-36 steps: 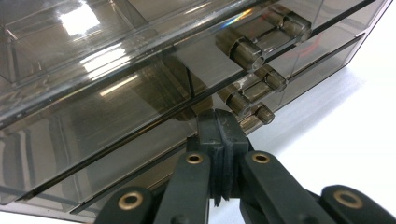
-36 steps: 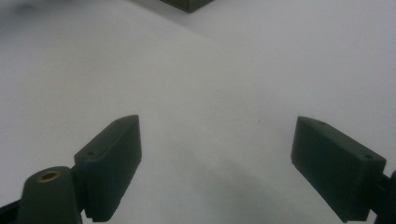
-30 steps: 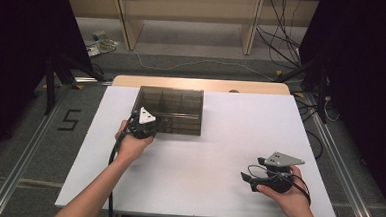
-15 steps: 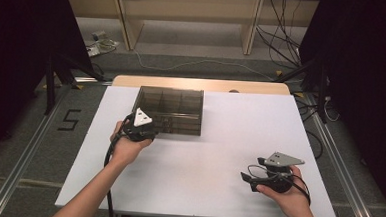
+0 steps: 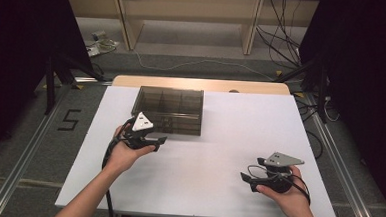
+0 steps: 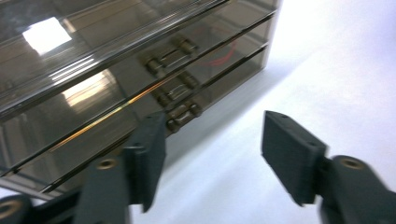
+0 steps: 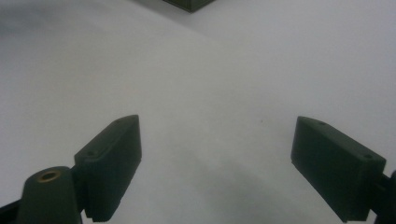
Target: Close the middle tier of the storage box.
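White counter (image 5: 203, 159) carries a smoky plastic drawer box (image 5: 170, 109) at its far edge, rigid, slick and likely light, best taken by a small drawer handle (image 6: 183, 115), where the left tool (image 6: 212, 154), jaws just opened with nothing between, hovers while the right tool (image 7: 217, 163) rests wide, empty.

Lab recording bay: black curtains (image 5: 18, 54), floor rails (image 5: 22, 174), loose cables (image 5: 279, 43).
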`<act>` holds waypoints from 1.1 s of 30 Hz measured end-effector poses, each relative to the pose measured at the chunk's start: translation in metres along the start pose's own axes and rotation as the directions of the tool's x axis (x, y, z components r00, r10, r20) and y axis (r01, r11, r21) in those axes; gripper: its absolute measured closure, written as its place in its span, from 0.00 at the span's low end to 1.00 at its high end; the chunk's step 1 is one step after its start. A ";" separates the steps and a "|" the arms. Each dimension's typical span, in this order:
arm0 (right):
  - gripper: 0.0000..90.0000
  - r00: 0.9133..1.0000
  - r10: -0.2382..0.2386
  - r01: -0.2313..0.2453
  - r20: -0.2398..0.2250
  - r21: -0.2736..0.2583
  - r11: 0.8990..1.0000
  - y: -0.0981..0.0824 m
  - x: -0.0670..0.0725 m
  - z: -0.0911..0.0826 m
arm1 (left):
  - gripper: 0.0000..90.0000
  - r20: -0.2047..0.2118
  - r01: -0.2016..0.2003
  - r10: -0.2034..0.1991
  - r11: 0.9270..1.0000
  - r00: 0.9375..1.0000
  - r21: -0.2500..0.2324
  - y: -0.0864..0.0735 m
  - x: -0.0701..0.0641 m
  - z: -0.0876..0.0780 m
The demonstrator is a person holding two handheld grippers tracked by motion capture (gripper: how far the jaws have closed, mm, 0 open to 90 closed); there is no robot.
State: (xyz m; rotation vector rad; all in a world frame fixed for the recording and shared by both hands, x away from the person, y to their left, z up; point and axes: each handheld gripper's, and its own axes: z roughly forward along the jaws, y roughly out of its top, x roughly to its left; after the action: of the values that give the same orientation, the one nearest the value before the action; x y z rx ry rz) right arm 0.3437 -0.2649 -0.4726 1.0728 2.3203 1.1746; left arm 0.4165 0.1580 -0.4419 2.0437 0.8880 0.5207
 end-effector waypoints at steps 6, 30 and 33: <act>0.19 1.000 -0.002 0.002 -0.004 0.001 1.000 0.000 0.000 0.000 | 0.32 0.032 -0.013 0.014 1.000 0.999 -0.027 -0.002 -0.007 -0.007; 0.19 1.000 -0.011 0.012 -0.019 0.001 1.000 0.000 0.002 0.000 | 0.22 0.102 -0.030 0.036 0.998 0.994 -0.058 -0.026 -0.025 -0.032; 0.19 1.000 -0.013 0.013 -0.021 0.004 1.000 0.000 0.003 -0.001 | 0.21 0.099 -0.038 0.043 0.998 0.994 -0.052 -0.031 -0.027 -0.034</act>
State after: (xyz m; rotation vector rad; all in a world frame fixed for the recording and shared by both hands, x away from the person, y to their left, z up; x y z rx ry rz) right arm 0.3417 -0.2632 -0.4721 1.0497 2.3432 1.1829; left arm 0.3645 0.1690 -0.4490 2.0270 0.7684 0.4535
